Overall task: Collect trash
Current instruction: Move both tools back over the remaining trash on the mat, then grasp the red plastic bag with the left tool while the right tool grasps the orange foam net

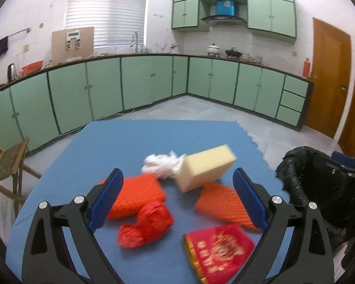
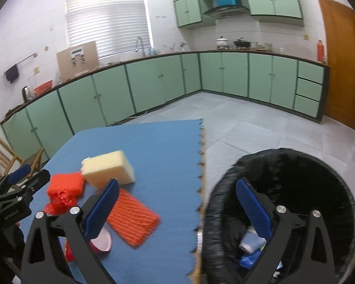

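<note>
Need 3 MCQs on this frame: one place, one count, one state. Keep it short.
1. Where does the black-lined trash bin stand?
A on the blue foam mat
B on the floor off the mat's right edge
C on the counter

2. How many orange mesh foam sleeves lie on the blue foam mat?
A one
B two
C four

3. What state is the left gripper in?
A open, empty
B shut on the yellow sponge block
C shut on the red envelope

Answers:
1 B, the bin sits beyond the mat's toothed edge.
2 B, one lies on each side of the sponge.
3 A, its jaws stand wide apart and hold nothing.
</note>
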Motion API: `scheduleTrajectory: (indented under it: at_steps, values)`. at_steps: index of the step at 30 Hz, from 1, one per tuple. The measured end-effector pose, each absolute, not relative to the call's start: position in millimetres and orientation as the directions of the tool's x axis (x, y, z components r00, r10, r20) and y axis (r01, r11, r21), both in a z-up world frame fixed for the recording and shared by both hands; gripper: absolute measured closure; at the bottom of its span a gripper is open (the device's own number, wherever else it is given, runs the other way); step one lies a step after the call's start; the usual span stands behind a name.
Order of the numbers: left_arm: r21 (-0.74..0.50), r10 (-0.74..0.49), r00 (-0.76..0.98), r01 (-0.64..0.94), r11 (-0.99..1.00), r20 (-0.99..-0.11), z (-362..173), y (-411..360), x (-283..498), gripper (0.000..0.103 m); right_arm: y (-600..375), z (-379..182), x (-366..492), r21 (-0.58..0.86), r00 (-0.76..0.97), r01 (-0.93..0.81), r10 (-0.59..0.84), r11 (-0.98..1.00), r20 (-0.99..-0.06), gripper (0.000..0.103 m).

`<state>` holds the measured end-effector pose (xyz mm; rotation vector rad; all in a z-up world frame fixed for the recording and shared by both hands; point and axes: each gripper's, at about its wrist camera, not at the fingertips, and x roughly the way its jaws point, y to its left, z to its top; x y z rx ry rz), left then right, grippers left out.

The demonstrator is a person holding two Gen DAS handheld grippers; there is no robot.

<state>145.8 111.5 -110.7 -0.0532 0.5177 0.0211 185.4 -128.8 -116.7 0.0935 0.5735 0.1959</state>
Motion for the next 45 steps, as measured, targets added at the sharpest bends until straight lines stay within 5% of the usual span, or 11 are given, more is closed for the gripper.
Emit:
scheduleTrajectory:
  at_steps: [13, 26, 34, 39, 45]
  values:
    - [-0.045, 0.051, 0.801, -0.097, 0.994, -0.596, -157, 137, 150, 0.013, -84, -162, 208, 0.122, 0.739, -0.247, 0.268, 0.961, -0.618, 0.011]
    - [-0.069, 0.033, 0.752, -0.105, 0.992, -0.658, -183, 142, 163, 0.029, -67, -190, 231, 0.121, 0.658, -0.296, 0.294, 0.947, -0.693, 0.025]
    - [-0.082, 0.015, 0.722, -0.099, 0.992, -0.692, -190, 142, 170, 0.044, -63, -202, 235, 0.161, 0.593, -0.323, 0.332, 0.933, -0.734, 0.058]
    - [-0.091, -0.004, 0.716, -0.083, 0.992, -0.698, -191, 140, 172, 0.063, -66, -200, 235, 0.179, 0.588, -0.334, 0.353, 0.926, -0.728, 0.091]
    - [-0.085, -0.001, 0.723, -0.080, 0.993, -0.691, -189, 136, 172, 0.067, -68, -190, 230, 0.177, 0.611, -0.343, 0.362, 0.923, -0.704, 0.092]
